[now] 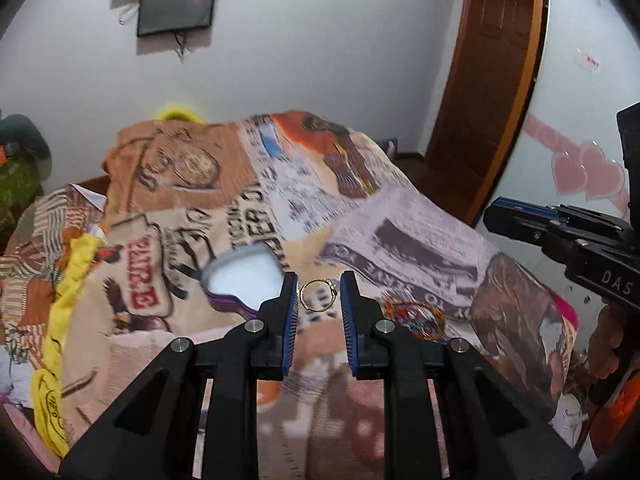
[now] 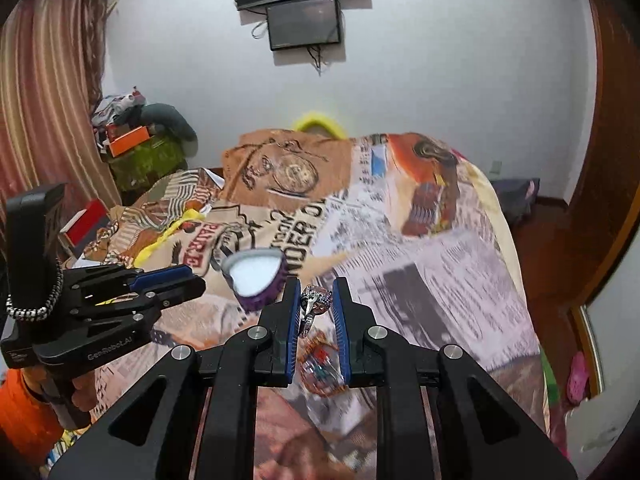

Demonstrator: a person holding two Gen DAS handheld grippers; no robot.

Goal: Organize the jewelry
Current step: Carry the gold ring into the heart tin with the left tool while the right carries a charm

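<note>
A thin gold ring [image 1: 319,295] sits between the fingertips of my left gripper [image 1: 319,294], which is shut on it above the printed blanket [image 1: 420,220]. A silver ring with pink stones [image 2: 315,304] is held between the fingertips of my right gripper [image 2: 316,300]. A heart-shaped purple jewelry box [image 1: 244,280] with a white lining lies open on the blanket, just left of the left gripper; in the right wrist view the box [image 2: 256,276] is left of the right gripper. A beaded multicolour bracelet [image 1: 416,318] lies on the blanket below the grippers, also seen in the right wrist view [image 2: 322,368].
The blanket covers a bed. A yellow cloth [image 1: 76,280] lies along its left side. Piled clutter [image 2: 144,140] and a curtain [image 2: 44,100] stand at the far left, a wooden door frame [image 1: 492,92] at the right, and screens [image 2: 304,20] on the wall.
</note>
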